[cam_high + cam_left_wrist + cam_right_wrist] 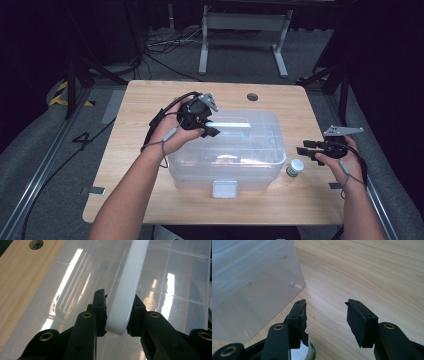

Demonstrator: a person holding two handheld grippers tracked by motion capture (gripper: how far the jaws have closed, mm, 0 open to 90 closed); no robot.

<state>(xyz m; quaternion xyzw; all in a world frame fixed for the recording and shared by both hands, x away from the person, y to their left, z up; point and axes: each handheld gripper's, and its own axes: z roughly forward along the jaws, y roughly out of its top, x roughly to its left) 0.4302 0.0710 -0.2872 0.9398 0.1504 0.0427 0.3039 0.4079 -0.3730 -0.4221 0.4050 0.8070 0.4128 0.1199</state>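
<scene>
The left tongs [117,315] grip the white handle [126,290] on the clear box [227,150] on the worktop [150,100], while the right tongs [325,320] stand wide above a half-hidden small bottle [295,167].

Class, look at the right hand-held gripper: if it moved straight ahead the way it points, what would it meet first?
Probably the clear plastic box: the right hand-held gripper points towards its side, though it may pass over the bottle.

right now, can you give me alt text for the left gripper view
The left gripper is shut on the white handle of a clear plastic box, its two black jaws pressing the handle's sides. The box lid reflects ceiling lights, and the wooden table shows at left.
</scene>
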